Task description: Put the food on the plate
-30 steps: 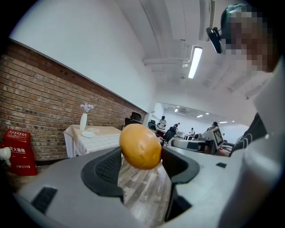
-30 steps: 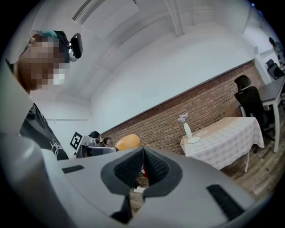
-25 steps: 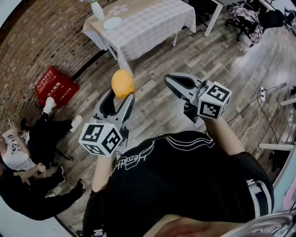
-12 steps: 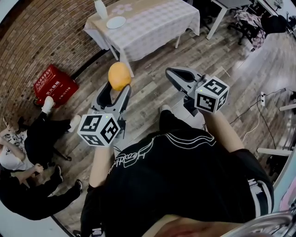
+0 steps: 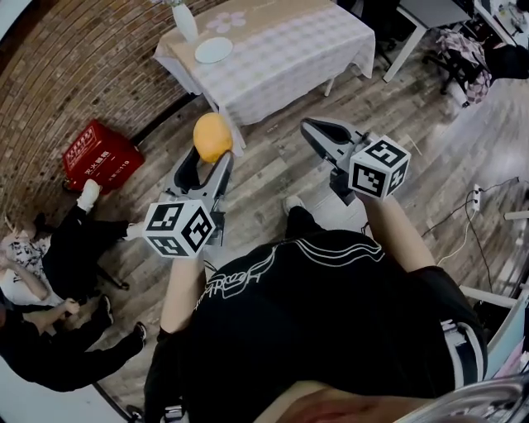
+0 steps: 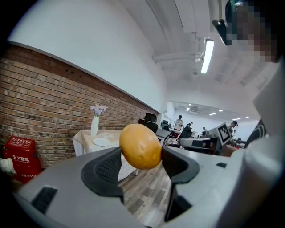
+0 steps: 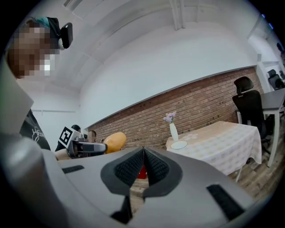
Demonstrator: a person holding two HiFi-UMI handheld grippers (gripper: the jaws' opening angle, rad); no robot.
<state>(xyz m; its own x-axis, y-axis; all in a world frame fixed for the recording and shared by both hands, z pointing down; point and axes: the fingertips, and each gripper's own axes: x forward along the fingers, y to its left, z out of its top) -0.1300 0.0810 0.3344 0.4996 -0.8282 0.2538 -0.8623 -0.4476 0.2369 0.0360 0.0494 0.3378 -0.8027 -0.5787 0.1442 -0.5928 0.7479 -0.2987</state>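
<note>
My left gripper (image 5: 210, 154) is shut on a yellow-orange potato-shaped food item (image 5: 212, 136), held up in the air over the wooden floor. The left gripper view shows the food (image 6: 140, 146) wedged between the two dark pads. My right gripper (image 5: 318, 132) is shut with nothing in it, pads touching (image 7: 143, 164), and it sees the food (image 7: 114, 141) off to its left. The white plate (image 5: 213, 50) lies on the cloth-covered table (image 5: 281, 49) ahead, beside a white vase (image 5: 185, 22). The plate (image 6: 101, 142) and the plate (image 7: 179, 145) show small in both gripper views.
A red crate (image 5: 100, 154) stands by the brick wall at left. Two people sit on the floor at lower left (image 5: 50, 273). Office chairs and desks (image 5: 463, 41) fill the far right. A power strip and cable (image 5: 478, 195) lie on the floor at right.
The table and plate have come nearer and shifted right in the head view. Both grippers keep their pose, the left still holding the food.
</note>
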